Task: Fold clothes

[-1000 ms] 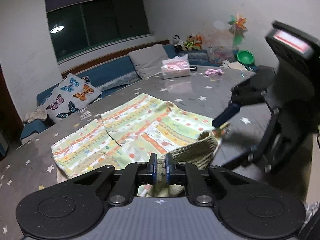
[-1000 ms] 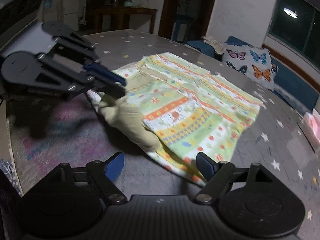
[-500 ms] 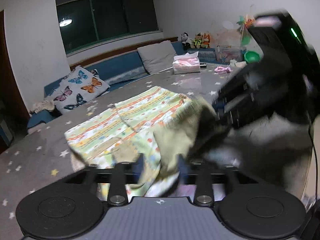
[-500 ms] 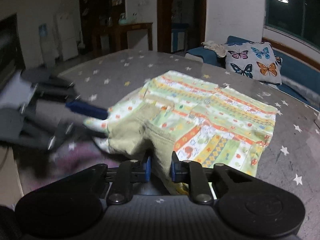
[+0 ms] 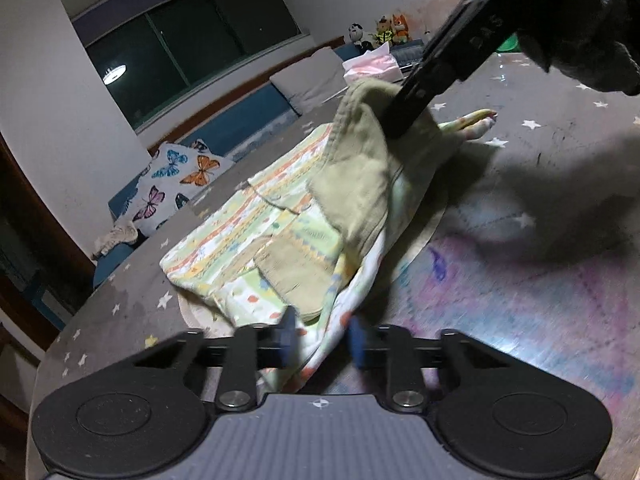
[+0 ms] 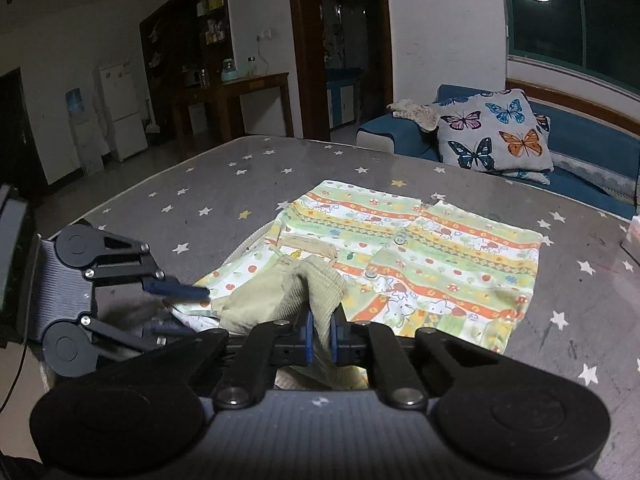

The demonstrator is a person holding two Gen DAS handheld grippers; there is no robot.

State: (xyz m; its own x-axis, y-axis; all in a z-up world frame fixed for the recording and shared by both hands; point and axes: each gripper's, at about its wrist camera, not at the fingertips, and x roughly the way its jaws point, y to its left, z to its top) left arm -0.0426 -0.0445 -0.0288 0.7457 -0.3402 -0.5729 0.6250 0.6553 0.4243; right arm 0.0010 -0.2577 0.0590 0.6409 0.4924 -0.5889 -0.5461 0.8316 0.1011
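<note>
The left gripper has let go, jaws apart around the shirt; the right gripper clamps its collar, near the butterfly pillow.

Dark window above blue sofa, butterfly cushion.

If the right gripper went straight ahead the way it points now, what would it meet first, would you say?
Probably nothing new: the right gripper is shut on the olive waistband, and beyond lie the patterned shorts on the table.
</note>
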